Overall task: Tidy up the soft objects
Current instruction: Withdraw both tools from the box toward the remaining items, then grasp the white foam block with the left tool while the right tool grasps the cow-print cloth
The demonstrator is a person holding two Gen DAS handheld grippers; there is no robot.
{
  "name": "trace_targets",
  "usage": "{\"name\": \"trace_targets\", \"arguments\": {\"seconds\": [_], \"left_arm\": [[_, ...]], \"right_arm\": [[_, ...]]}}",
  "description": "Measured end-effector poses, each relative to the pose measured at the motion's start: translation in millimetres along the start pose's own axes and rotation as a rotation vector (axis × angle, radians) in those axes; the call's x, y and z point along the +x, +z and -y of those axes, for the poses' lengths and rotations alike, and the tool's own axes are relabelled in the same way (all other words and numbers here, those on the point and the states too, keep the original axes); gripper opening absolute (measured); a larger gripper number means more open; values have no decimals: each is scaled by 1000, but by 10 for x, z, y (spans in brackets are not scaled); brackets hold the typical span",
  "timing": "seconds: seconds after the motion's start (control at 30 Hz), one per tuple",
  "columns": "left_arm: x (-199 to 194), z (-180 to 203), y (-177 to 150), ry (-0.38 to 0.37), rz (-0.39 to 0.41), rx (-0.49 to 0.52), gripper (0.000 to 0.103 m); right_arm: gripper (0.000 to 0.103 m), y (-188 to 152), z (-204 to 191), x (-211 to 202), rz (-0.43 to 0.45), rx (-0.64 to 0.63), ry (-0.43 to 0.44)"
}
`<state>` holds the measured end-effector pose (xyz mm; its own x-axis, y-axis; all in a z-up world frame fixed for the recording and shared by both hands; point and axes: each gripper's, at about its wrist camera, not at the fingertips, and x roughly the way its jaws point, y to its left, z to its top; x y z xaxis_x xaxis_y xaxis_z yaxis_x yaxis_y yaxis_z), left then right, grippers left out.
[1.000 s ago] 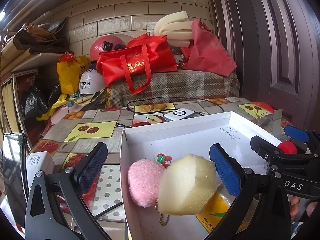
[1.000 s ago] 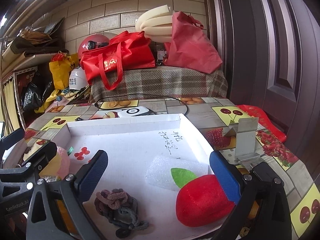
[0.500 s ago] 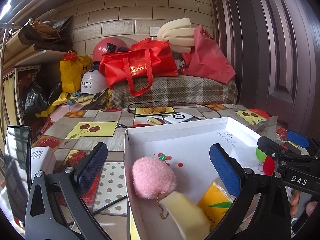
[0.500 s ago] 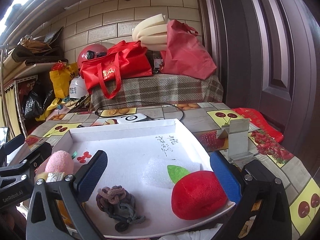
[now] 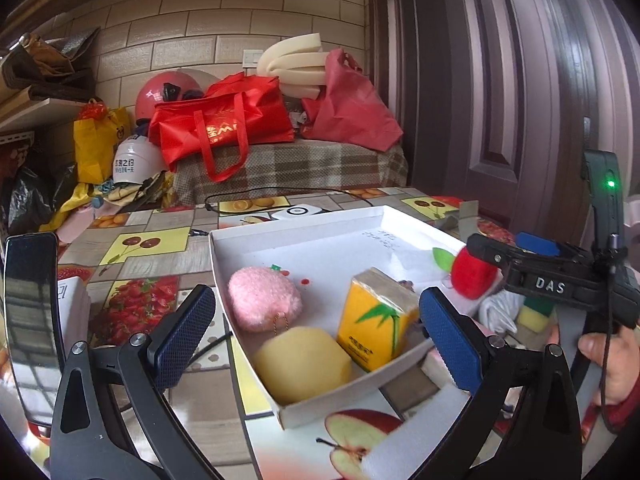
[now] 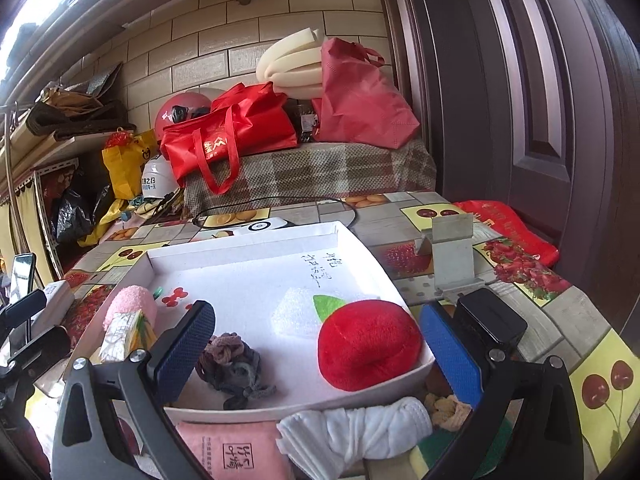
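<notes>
A white cardboard box lies on the table. In it lie a pale yellow sponge, a pink fluffy ball, a yellow tissue pack, a red plush apple, hair ties and a bubble-wrap piece. My left gripper is open and empty, above the box's near corner. My right gripper is open and empty, above the box's near edge. In front of the box lie a white cloth and a pink packet.
A white foam strip lies by the box's near corner. A phone on a stand and a white carton are at the left. A metal bracket and a black block stand right of the box. Bags and helmets fill the back.
The yellow sponge left my left gripper and now lies in the box's near corner. Both grippers have pulled back and risen, staying open.
</notes>
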<state>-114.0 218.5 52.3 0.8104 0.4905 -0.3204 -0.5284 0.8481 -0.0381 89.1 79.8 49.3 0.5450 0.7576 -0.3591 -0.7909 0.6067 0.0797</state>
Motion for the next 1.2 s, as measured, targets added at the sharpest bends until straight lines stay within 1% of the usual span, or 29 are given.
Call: {"name": "trace_targets", "arguments": {"seconds": [0.13,0.23,0.37,0.47,0.63,0.7,0.77,0.87,0.93,0.97,1.0,1.03,1.07,1.1,1.17,1.2], "left_arm": [[-140,119,-73,-82,-29,60,103],[-164,204,-107,-159,-69,103,103],[-94,309,-149,-248,-158,144,103],[-34,409,-208,-306,-236,179,103],[-38,578,-299,-337,-296,251,103],[-23,636,-347,-351,-331,278,103],[-9,683,-377,-348,-348,302,103],[40,692,-396,-367,-379,309,103],[94,685,-410,-384,-409,302,103],[129,683,-415,-392,-427,298,103],[168,682,-423,-397,-446,292,102],[198,683,-431,-401,-464,286,102],[230,676,-438,-400,-480,279,101],[248,665,-445,-398,-490,271,99],[279,647,-450,-398,-505,259,97],[289,641,-451,-399,-509,253,97]], "right_arm": [[103,-50,73,-126,-12,6,14],[103,-92,110,-227,-23,2,30],[103,-188,134,-364,-70,-15,72],[103,-271,104,-441,-126,-45,126],[103,-386,-27,-564,-174,-118,176],[103,-426,-78,-578,-203,-140,204],[102,-467,-121,-569,-239,-155,237],[102,-519,-195,-505,-305,-180,282],[102,-543,-246,-460,-335,-203,291],[101,-559,-266,-436,-353,-211,299],[96,-572,-276,-405,-374,-213,305],[94,-585,-278,-370,-397,-211,308],[89,-609,-274,-336,-422,-205,311],[81,-625,-261,-281,-452,-193,316],[78,-654,-224,-190,-502,-164,330],[78,-646,-202,-186,-502,-147,339]]}}
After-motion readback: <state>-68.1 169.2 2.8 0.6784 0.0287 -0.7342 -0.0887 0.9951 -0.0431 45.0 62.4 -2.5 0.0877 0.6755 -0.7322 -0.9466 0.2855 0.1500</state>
